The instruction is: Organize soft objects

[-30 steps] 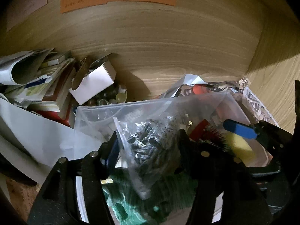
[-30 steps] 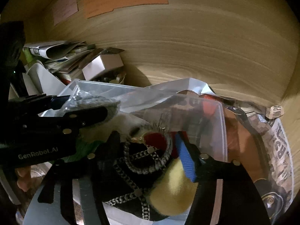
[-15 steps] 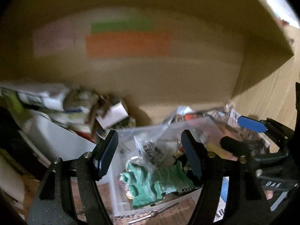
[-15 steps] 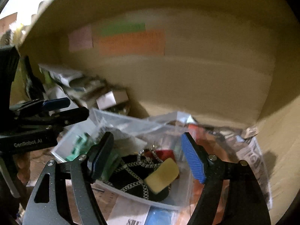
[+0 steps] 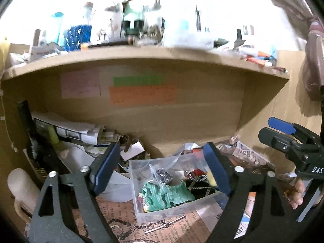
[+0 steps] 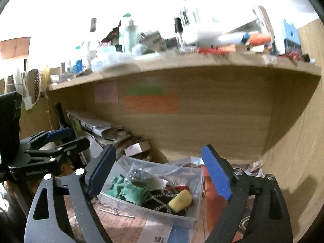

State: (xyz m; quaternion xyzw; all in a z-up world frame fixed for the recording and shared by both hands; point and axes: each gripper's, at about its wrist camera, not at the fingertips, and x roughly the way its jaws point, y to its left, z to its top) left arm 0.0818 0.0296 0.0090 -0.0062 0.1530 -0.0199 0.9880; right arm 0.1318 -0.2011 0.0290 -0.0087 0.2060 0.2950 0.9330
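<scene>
A clear plastic bin (image 5: 139,210) (image 6: 199,184) stands on the shelf floor under a wooden shelf. It holds a green cloth (image 5: 166,194) (image 6: 127,190), a clear bag of dark bits (image 5: 164,175) (image 6: 139,175), a black chain-trimmed pouch (image 6: 162,200) and a yellow sponge (image 6: 180,199). My left gripper (image 5: 160,169) is open and empty, held back above the bin. My right gripper (image 6: 158,169) is open and empty too, also back from the bin. Each gripper shows in the other's view, the right one (image 5: 283,133) and the left one (image 6: 60,139).
Papers and rolled newspaper (image 5: 81,135) and a small white box (image 5: 133,151) crowd the shelf's left. Newspaper (image 5: 247,154) lines the floor at right. A chain and metal pin (image 5: 162,225) lie before the bin. The upper shelf (image 6: 182,60) is full of bottles.
Both grippers let go of the bagged bits and the yellow sponge in the bin, opened, and pulled back and up out of the shelf.
</scene>
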